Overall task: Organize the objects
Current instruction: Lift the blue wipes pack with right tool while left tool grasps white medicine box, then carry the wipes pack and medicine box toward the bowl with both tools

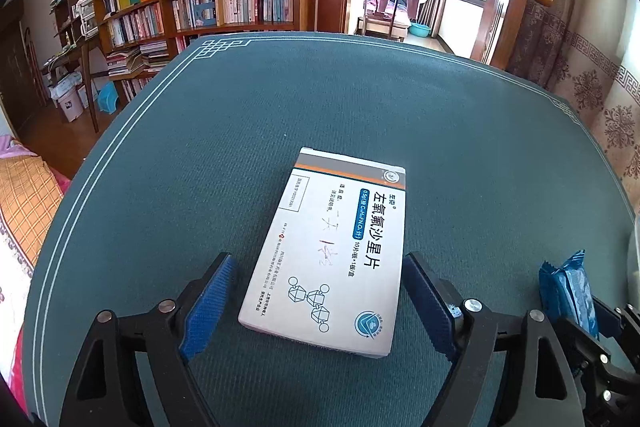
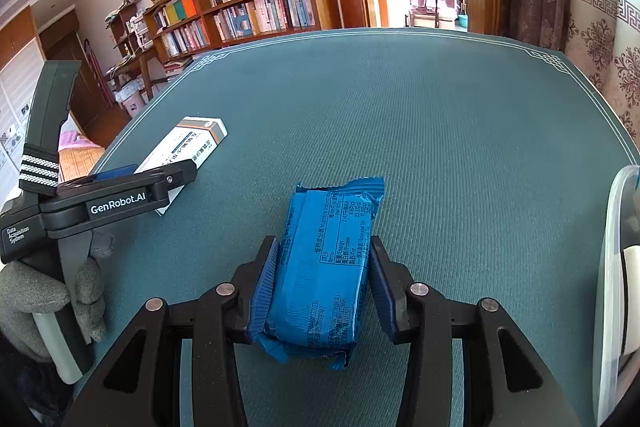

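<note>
On the teal table mat (image 1: 248, 131): one box straddled, one packet gripped.

Near the mat's left edge, my left gripper (image 1: 316, 307) stands wide over the white medicine box (image 1: 332, 247), which lies flat between the blue pads (image 1: 208, 303) with a gap on each side. Toward the near edge, my right gripper (image 2: 320, 279) is clamped on the blue snack packet (image 2: 324, 267), both pads pressing its sides. A clear plastic bin (image 2: 612, 267) sits at the right edge.

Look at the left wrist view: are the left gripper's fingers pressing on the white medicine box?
No. The left gripper straddles the white medicine box, but teal table mat shows between the box and each finger.
</note>
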`<state>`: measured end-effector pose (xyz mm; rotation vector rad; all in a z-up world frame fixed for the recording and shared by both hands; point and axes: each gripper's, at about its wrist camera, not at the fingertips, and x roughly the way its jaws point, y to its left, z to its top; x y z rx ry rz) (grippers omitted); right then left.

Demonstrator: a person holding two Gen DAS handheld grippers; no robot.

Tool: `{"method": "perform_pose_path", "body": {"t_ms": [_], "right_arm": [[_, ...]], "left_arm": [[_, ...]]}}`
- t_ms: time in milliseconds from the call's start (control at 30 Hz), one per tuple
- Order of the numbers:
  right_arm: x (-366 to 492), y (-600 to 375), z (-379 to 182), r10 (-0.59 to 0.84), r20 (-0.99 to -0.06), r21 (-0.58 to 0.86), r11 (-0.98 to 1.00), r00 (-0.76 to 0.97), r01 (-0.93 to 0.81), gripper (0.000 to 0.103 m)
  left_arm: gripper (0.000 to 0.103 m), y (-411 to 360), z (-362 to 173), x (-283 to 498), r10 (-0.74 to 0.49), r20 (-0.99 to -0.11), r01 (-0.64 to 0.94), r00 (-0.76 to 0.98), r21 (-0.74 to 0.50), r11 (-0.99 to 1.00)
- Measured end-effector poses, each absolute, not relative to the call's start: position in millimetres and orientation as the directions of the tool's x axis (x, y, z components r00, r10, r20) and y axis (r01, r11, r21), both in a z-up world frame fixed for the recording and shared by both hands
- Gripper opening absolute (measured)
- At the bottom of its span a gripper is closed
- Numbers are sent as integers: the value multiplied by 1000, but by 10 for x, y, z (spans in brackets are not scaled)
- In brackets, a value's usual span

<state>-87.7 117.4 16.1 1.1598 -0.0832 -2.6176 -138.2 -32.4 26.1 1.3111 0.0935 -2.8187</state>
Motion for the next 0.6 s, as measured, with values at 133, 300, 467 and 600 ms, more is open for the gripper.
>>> {"method": "perform_pose_path", "body": {"t_ms": [133,300,467,600], "right_arm": [[-878,1175,162,-273,-718,162,-960,-640,227,45],[-880,1174,163,-273,-718,163,-960,-640,227,45],[-880,1172,164,-274,-718,163,-960,-640,227,45],[-886,1185,163,-278,-717,170,-959,-639,227,45]], "left_arm": [[74,-294,263,-1382,-8,-761,43,-649,-26,-999],[67,-276,267,-1354,-11,-754,39,-656,-19,-999],[67,-257,279,-1251,0,-750,40,-661,-35,-999],[67,-182,298,-1098,3,-740,32,-673,-33,-999]]}}
